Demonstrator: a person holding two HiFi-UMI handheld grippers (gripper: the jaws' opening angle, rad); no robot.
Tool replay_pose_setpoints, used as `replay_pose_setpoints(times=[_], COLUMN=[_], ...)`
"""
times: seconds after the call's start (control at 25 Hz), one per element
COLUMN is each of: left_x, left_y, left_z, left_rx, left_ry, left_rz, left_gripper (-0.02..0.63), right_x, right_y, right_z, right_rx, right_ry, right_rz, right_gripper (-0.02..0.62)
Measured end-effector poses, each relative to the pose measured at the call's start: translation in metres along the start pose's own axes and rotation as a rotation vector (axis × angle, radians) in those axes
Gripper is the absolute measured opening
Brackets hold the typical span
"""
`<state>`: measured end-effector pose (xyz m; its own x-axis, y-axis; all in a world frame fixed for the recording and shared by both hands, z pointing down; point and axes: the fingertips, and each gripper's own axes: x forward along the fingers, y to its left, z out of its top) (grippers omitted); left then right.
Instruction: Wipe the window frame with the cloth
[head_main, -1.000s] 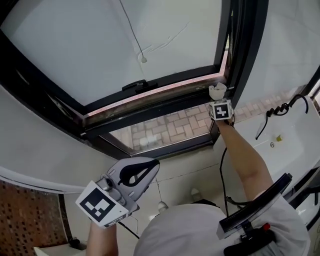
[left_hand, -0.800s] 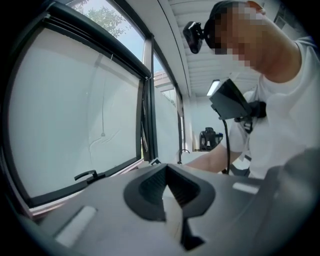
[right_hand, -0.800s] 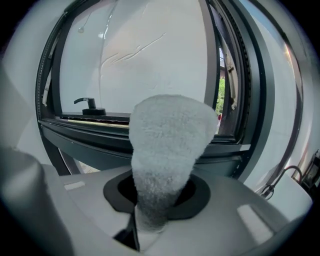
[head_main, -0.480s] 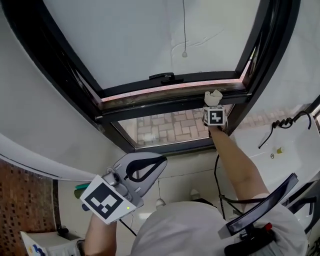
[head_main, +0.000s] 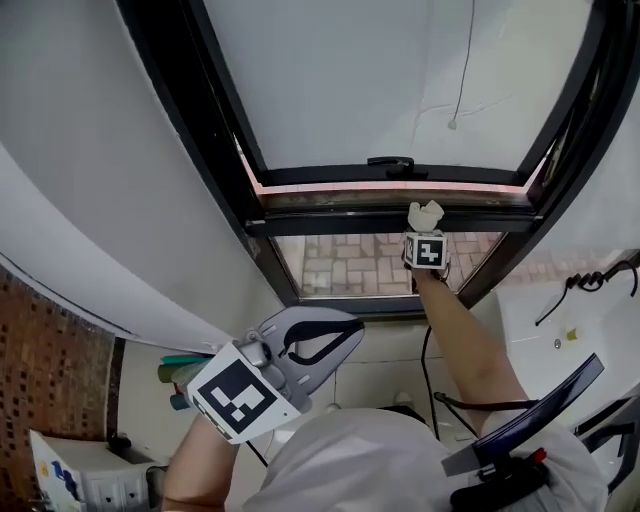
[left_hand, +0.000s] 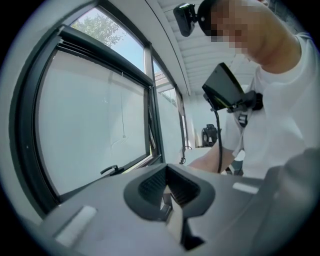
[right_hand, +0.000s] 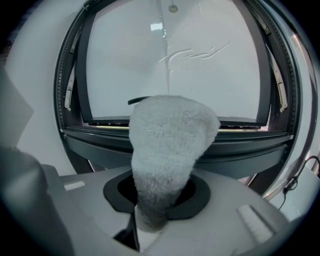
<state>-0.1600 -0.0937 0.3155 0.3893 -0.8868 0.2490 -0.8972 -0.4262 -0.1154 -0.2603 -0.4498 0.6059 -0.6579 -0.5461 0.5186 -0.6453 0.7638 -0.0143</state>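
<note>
Right claw (right_hand: 150, 225) grips fluffy cloth (right_hand: 170, 145) by black window frame (right_hand: 240, 150)

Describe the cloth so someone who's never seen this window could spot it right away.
Start at the black window frame and follow its lower crossbar rightward. The right gripper reaches up to it, shut on the cloth: a fluffy white wad, the only soft thing against the dark bars.

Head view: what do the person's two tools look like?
The left tool is grey with black-lined, rounded jaws and a white cube of black square markers. The right tool carries the same cube. A black cable hangs under that arm. The shirt is white.
</note>
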Motion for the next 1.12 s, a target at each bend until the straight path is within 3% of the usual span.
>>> replay_pose_setpoints(times=[0.44, 1.12], left_x=[-0.061, -0.136], left_y=[0.007, 0.031], left_z=[-0.009, -0.035], left_rx=[0.014, -0.053], left_ry=[-0.006, -0.010], left_rz=[0.023, 0.181], left_gripper=[0.021, 0.021], right_x=[0.021, 0.043], right_y=[0.124, 0.321], right_z=[0.011, 0.026], right_rx=[0.003, -0.105], right_ry=[0.009, 0.050], right_rz=[0.093, 0.348], right_gripper=[0.103, 0.103])
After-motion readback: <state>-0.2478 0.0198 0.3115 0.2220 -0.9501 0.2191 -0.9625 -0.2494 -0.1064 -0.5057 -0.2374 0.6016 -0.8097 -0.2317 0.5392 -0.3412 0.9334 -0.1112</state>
